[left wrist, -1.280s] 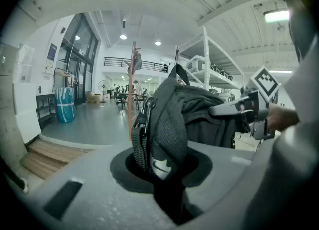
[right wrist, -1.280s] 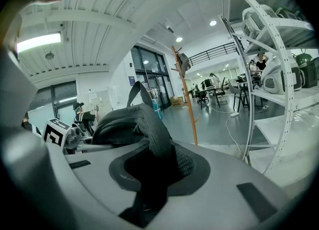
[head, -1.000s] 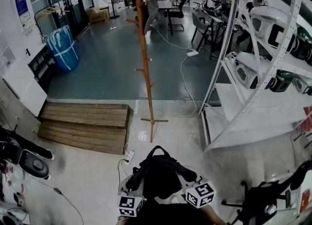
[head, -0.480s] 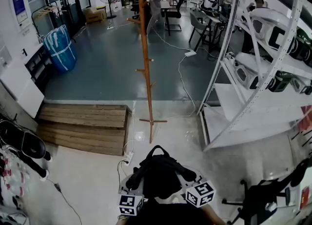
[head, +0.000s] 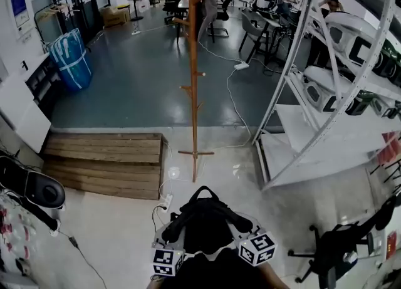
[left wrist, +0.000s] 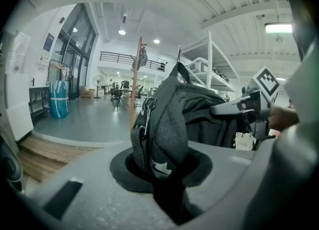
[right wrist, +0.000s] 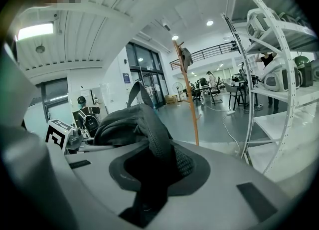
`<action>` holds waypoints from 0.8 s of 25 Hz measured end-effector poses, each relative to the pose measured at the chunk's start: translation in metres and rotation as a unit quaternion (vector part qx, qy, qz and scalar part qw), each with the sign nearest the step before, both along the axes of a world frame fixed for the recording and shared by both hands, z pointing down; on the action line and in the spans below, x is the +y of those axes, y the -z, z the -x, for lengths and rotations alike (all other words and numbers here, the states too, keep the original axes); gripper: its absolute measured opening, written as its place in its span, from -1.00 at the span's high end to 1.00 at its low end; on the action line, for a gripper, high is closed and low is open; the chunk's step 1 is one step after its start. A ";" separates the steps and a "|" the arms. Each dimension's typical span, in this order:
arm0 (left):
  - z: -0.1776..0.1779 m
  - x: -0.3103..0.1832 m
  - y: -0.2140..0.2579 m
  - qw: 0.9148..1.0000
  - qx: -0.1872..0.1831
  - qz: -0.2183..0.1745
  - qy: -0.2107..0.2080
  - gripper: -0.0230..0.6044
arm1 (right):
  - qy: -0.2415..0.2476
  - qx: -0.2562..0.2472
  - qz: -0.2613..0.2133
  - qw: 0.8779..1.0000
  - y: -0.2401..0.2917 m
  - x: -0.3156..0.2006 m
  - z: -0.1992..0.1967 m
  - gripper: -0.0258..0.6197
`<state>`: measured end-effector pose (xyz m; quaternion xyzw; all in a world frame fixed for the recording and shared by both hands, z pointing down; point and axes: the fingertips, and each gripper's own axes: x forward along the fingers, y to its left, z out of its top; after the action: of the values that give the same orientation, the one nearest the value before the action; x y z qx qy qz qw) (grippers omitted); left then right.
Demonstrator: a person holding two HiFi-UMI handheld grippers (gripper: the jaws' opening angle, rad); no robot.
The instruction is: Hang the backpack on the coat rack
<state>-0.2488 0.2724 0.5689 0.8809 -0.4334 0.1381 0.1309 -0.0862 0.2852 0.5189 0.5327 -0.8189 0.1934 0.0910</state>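
Observation:
The black backpack [head: 204,226] hangs between my two grippers low in the head view, its top loop pointing toward the rack. My left gripper [head: 169,234] is shut on a mesh-padded shoulder strap [left wrist: 167,131], which fills its jaws in the left gripper view. On the other side my right gripper [head: 242,225] is shut on the other padded strap [right wrist: 160,149]. The wooden coat rack [head: 193,87] stands straight ahead on its cross foot, a short way beyond the bag. Its pole also shows as the coat rack [left wrist: 133,102] and the coat rack [right wrist: 190,104], with something hanging near the top.
A low wooden platform [head: 106,159] lies left of the rack. White metal shelving [head: 294,112] with helmets stands on the right. A power strip and cables [head: 166,201] lie by the rack's foot. A black chair base [head: 329,253] sits lower right, and dark gear [head: 31,190] at the left.
The whole view has advanced toward the coat rack, which now stands closer and more central. Both grippers keep the same hold on the backpack.

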 end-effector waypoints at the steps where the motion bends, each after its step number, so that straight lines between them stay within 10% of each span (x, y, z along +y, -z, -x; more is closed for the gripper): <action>1: 0.007 -0.002 -0.004 1.000 0.001 -0.001 -0.003 0.64 | -0.003 0.000 0.000 1.000 -0.002 -0.001 0.006 0.70; 20: 0.022 -0.075 -0.010 1.000 0.005 -0.006 -0.004 0.63 | -0.006 -0.012 0.008 1.000 -0.014 -0.069 0.024 0.70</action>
<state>-0.2713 0.1978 0.5790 0.8840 -0.4300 0.1322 0.1273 -0.1098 0.2166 0.5331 0.5342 -0.8154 0.2066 0.0842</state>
